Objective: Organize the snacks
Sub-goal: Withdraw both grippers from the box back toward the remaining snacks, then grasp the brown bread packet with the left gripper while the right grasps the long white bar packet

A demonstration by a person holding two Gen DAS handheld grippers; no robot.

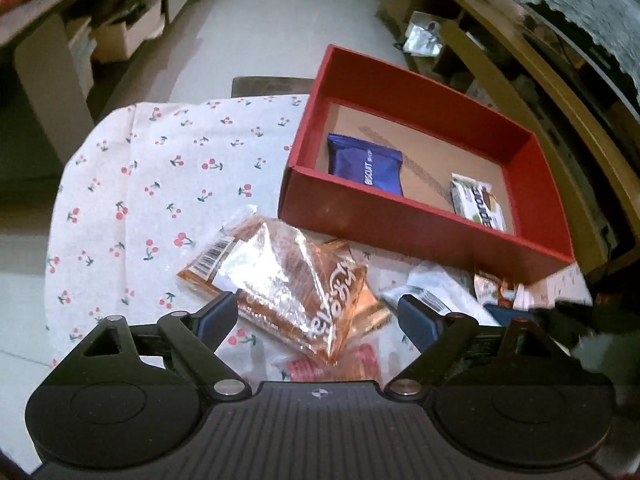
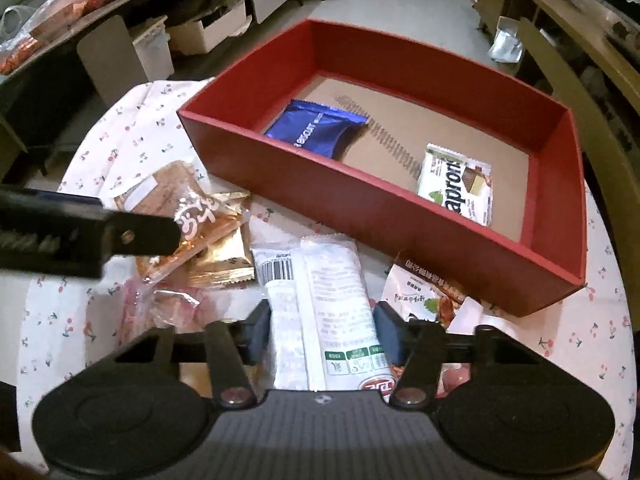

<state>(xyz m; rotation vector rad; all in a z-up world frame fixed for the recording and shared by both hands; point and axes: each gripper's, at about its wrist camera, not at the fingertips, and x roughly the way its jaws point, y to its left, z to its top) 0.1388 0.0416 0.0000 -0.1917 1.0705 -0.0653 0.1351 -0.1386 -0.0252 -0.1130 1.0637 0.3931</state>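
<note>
A red box (image 1: 400,228) (image 2: 360,208) stands on the cherry-print cloth. Inside it lie a blue biscuit packet (image 1: 366,164) (image 2: 316,128) and a white wafer packet (image 1: 478,202) (image 2: 456,188). In front of the box is a pile of snacks. My left gripper (image 1: 316,316) is open, its fingers on either side of an orange cellophane packet (image 1: 296,280) (image 2: 196,216). My right gripper (image 2: 320,332) is open around a long white packet (image 2: 324,312) (image 1: 436,288); its pads stand close to the packet's sides. The left gripper shows as a black bar in the right wrist view (image 2: 92,236).
A gold packet (image 2: 224,264), pink packets (image 2: 168,312) (image 1: 336,364) and a red-and-white packet (image 2: 428,292) lie in the pile. The round table (image 1: 132,184) drops off on all sides. Shelves and bins (image 2: 208,32) stand beyond, wooden furniture (image 1: 520,60) to the right.
</note>
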